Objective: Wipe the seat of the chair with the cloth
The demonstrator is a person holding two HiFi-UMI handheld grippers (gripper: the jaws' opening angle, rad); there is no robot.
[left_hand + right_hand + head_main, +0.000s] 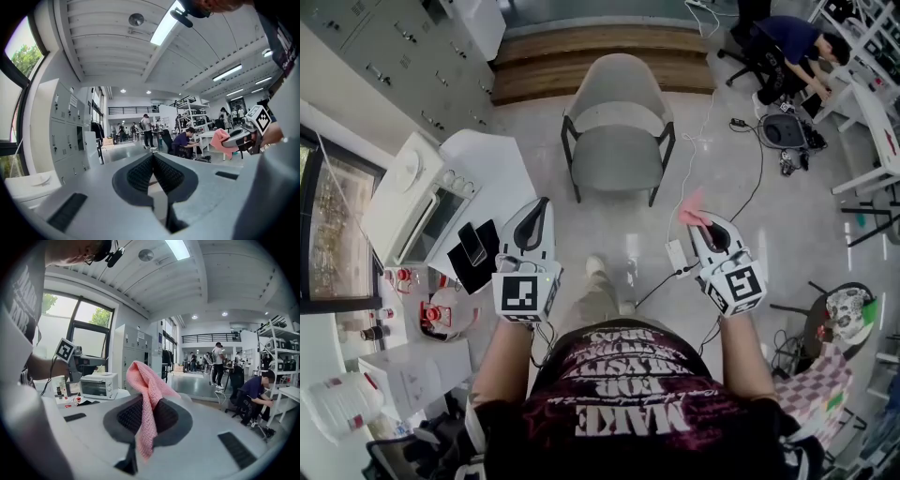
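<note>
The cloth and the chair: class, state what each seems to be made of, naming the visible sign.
Cloth: soft pink textile, matte, likely microfibre or knit; a fine looped weave shows and it droops limply. Chair: its grey surfaces look matte and smooth, moulded plastic or tight upholstery, unsettled here; the thin dark legs are probably painted metal.

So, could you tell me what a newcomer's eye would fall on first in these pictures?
Probably the pink cloth, pinched in the shut jaws of the right gripper and flopping over them. Next comes the grey chair, standing on the pale floor straight ahead of both grippers, with nothing on its seat. The left gripper, at the head view's left, is shut with nothing between its jaws.
</note>
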